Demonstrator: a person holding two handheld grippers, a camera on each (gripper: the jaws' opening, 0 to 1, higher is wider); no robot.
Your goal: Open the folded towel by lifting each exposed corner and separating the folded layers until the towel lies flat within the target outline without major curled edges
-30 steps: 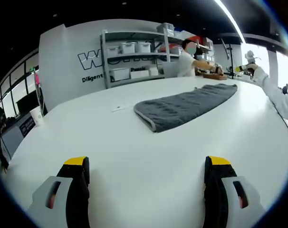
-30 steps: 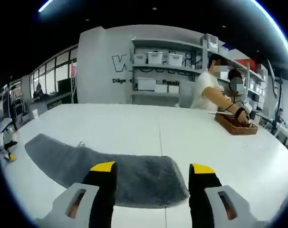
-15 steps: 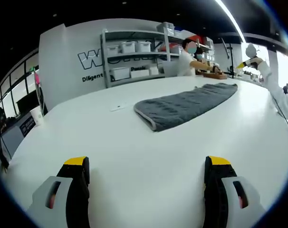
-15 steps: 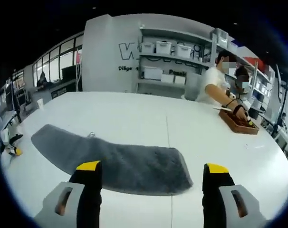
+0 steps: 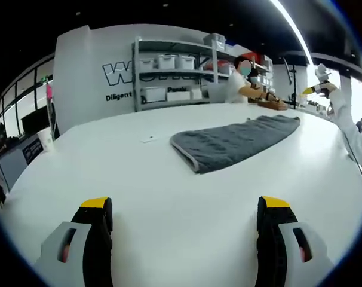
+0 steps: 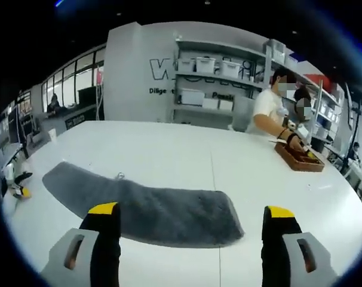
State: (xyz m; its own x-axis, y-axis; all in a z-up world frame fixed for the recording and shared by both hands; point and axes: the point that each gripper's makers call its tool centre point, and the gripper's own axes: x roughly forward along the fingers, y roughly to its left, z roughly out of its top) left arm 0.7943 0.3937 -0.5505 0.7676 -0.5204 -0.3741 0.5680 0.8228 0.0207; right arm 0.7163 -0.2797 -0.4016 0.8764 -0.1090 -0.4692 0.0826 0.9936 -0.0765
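A grey towel (image 5: 232, 142) lies folded into a long strip on the white table (image 5: 139, 179), beyond and to the right of my left gripper (image 5: 184, 209), which is open and empty above the bare tabletop. In the right gripper view the same towel (image 6: 145, 203) stretches from the left to the middle, its near end just past my right gripper (image 6: 193, 218). That gripper is open wide with nothing between its jaws. The right gripper (image 5: 317, 88) shows far right in the left gripper view, held up on a white sleeve. The left gripper (image 6: 17, 182) shows at the left edge of the right gripper view.
Two people (image 6: 270, 110) stand at the table's far side over a wooden tray (image 6: 298, 156). Shelves with white bins (image 5: 169, 78) line the back wall. A paper cup (image 5: 46, 139) stands at the table's left edge. A small tag (image 6: 118, 176) lies by the towel.
My right gripper has opened wider and lifted back slightly from the towel's end. The left gripper view has shifted only a little.
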